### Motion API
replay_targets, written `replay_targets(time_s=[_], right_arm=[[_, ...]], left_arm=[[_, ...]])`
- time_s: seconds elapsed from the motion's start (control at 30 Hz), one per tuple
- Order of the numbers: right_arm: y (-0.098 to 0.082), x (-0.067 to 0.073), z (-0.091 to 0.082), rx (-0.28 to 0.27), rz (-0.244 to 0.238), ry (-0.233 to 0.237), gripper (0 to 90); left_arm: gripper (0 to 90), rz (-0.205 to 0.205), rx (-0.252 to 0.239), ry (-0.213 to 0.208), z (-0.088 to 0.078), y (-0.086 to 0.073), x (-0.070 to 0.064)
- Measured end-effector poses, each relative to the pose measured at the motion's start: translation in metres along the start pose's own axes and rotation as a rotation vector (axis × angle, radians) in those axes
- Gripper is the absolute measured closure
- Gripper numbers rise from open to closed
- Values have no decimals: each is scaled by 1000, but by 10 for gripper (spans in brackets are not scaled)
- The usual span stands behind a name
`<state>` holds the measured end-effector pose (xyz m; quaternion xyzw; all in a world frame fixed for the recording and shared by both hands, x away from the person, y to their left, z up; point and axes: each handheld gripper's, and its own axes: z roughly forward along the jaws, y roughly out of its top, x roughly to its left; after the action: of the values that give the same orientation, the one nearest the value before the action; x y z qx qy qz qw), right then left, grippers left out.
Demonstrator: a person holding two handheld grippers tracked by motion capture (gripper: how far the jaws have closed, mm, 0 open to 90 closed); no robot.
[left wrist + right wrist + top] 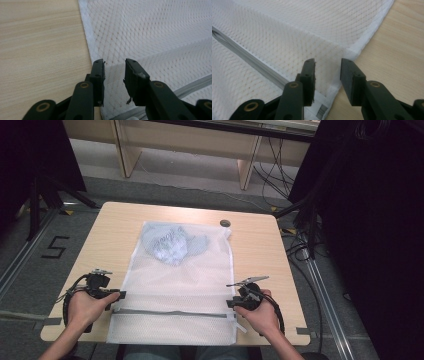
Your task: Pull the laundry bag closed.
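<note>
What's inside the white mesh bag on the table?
Inside the mesh bag, a crumpled pale blue-grey garment shows through near its far end. The mesh blurs its details, so its type is unclear.

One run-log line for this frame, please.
left gripper: open, at mesh bag left edge | right gripper: open, at right edge | garment inside bag

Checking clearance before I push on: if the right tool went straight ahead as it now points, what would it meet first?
Most likely the white mesh bag: the open right tool points at its hemmed edge, with the grey zipper off to one side. Height above it is unclear.
</note>
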<state>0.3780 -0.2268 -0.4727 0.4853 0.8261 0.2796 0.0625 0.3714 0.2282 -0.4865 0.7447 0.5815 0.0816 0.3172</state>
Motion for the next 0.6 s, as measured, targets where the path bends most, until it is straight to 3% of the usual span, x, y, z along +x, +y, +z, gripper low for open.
replay_targets(time_s=[0.07,0.1,0.17,0.2,0.23,0.27,0.3,0.33,0.4,0.43,0.6], right_arm=[[1,0,0,-11,-21,6,691],[2,1,-1,-16,-20,5,700],[4,5,-1,-15,-15,3,716],[5,6,-1,-17,-31,-6,725],[7,9,-1,-9,-16,-1,732],[9,11,1,-27,-33,1,737],[10,12,3,-41,-45,3,742],[12,15,2,-35,-55,7,749],[15,22,2,-47,-60,15,761],[17,26,2,-67,-56,23,766],[29,48,4,-61,-66,74,779]], left_arm=[[757,7,8,3,1,-1,-1],[770,-8,0,2,2,-1,-2],[784,28,47,-6,0,0,0],[796,21,39,-3,0,-1,-1],[809,23,42,7,1,0,-1],[818,2,54,18,0,0,-2],[835,11,67,13,-1,0,-2],[853,27,79,17,-1,0,-1],[885,-2,69,22,1,-2,-5],[895,8,78,21,1,-1,-5],[898,18,101,20,1,-1,-7]])
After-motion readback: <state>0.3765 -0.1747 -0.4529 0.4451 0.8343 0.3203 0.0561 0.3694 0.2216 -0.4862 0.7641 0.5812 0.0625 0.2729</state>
